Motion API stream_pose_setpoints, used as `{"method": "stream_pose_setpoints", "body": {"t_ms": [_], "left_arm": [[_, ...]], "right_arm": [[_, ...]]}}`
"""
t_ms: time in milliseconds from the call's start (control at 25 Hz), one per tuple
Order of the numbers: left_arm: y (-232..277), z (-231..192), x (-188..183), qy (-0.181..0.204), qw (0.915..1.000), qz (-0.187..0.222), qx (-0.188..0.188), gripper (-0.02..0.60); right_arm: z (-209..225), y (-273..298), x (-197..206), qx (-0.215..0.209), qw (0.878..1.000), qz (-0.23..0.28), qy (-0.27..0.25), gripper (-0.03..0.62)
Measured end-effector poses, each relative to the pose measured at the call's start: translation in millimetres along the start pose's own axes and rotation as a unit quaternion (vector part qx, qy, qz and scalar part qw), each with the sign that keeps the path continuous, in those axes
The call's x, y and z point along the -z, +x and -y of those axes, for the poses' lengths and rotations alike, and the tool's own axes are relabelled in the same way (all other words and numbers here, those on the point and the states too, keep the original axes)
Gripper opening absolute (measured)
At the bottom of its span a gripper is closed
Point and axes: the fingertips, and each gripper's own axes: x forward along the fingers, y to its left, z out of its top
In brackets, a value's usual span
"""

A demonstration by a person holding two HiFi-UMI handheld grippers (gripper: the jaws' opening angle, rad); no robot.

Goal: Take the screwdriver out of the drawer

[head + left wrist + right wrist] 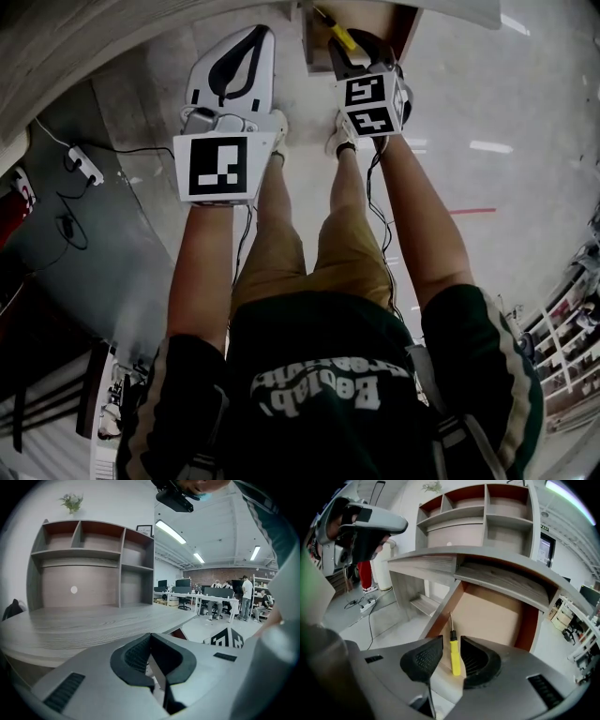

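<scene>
The right gripper (451, 641), jaws apart, straddles the yellow screwdriver (454, 657) lying in the open drawer (497, 616) at lower centre. The left gripper (150, 635) is closed and empty.

Screwdriver (454, 657) look: yellow handle, black collar, thin metal shaft.
Screwdriver pose: lying flat, shaft pointing away from me toward the back of the drawer (499, 613).
Screwdriver place: on the drawer floor, near one side wall; in the gap between the spread jaws of my right gripper (451, 642), with neither pad clearly touching it.
Drawer: pulled open under the desk top, with a pale tan floor and red-brown inner walls.
</scene>
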Motion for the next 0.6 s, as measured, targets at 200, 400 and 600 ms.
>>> {"method": "stream_pose_setpoints", "body": {"t_ms": [200, 400, 600], "left_arm": [[-7, -3, 6, -0.001, 1.0000, -0.006, 0.003, 0.018], [-10, -5, 10, -0.007, 0.9999, -0.010, 0.005, 0.018], [-11, -3, 16, -0.010, 0.9998, -0.015, 0.009, 0.018]], "right_arm": [[-4, 17, 10, 0.008, 1.000, -0.022, -0.011, 0.124], [1, 32, 16, 0.016, 0.999, -0.039, -0.011, 0.124], [0, 43, 22, 0.015, 0.998, -0.052, -0.019, 0.124]]}}
